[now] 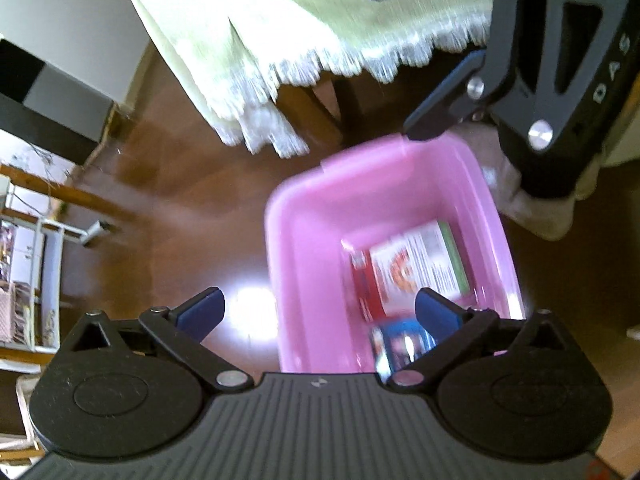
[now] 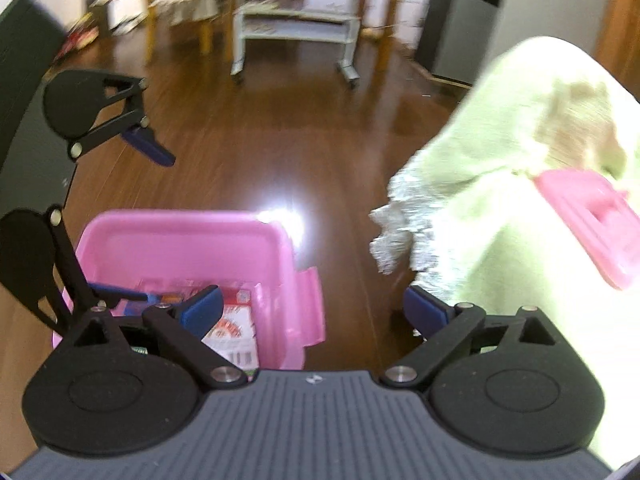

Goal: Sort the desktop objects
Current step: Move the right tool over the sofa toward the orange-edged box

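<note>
Pink plastic, your storage bin sits on the dark wooden floor, lid off; inside lie a white-and-red printed box and, nearer you, a blurred blue packet; your left gripper hangs over its near rim, fingers spread and holding nothing; your right gripper is likewise spread wide and empty, just right of the bin; further right, a pale green fringed cloth carries the pink lid.

Letters "D A S" on the right gripper body, box print blurred (unreadable) — barcode only
</note>
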`<state>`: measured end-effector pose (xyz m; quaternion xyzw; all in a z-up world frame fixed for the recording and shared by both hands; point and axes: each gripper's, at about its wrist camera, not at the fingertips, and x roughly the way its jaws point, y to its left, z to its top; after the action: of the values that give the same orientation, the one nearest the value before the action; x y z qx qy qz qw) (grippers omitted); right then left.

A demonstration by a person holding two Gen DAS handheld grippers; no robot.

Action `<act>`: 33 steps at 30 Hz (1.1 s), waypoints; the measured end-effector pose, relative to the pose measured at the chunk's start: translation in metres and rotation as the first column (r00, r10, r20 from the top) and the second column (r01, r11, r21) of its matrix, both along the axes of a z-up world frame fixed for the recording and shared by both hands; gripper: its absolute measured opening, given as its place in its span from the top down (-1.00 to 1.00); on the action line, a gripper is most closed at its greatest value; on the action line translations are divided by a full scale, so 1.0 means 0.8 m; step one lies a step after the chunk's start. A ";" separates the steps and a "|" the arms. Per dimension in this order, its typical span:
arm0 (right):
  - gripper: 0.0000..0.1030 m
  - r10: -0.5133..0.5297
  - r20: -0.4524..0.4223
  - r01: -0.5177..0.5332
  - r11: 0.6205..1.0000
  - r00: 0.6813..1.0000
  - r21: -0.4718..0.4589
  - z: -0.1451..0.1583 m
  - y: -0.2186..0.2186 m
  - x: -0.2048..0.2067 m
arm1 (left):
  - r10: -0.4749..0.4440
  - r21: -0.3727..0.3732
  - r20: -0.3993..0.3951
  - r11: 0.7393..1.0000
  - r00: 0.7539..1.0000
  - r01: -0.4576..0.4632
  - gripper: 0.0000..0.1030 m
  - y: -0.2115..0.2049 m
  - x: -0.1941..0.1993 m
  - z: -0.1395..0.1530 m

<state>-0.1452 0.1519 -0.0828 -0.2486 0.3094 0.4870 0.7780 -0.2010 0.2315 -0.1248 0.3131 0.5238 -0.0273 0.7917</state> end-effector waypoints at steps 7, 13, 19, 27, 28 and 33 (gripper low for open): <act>-0.86 -0.277 -0.230 0.311 0.942 0.933 0.123 0.029 -0.060 0.063 | -0.057 -0.013 0.093 0.998 0.994 0.059 -0.98 -0.017 0.050 0.047; -0.85 -0.356 -0.221 0.400 0.893 0.908 0.205 0.065 -0.108 0.092 | -0.141 -0.007 0.148 0.990 0.979 0.144 -0.98 -0.044 0.094 0.084; -0.85 -0.464 -0.131 0.482 0.844 0.876 0.234 0.085 -0.171 0.132 | -0.215 -0.003 0.197 0.976 0.957 0.220 -0.98 -0.068 0.143 0.117; -0.85 -0.589 -0.151 0.607 0.756 0.794 0.246 0.086 -0.249 0.181 | -0.285 0.008 0.231 0.957 0.930 0.292 -0.98 -0.098 0.201 0.144; -0.85 -0.596 -0.156 0.616 0.750 0.787 0.241 0.083 -0.253 0.186 | -0.299 0.012 0.231 0.952 0.926 0.305 -0.98 -0.102 0.207 0.145; -0.85 -0.623 -0.160 0.643 0.733 0.766 0.223 0.070 -0.269 0.206 | -0.350 0.013 0.234 0.934 0.907 0.357 -0.98 -0.126 0.240 0.148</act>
<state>0.0193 -0.0635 -0.0271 -0.0038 0.3363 0.2390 0.9109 -0.0089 0.1304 -0.0062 0.3921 0.3616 -0.1413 0.8340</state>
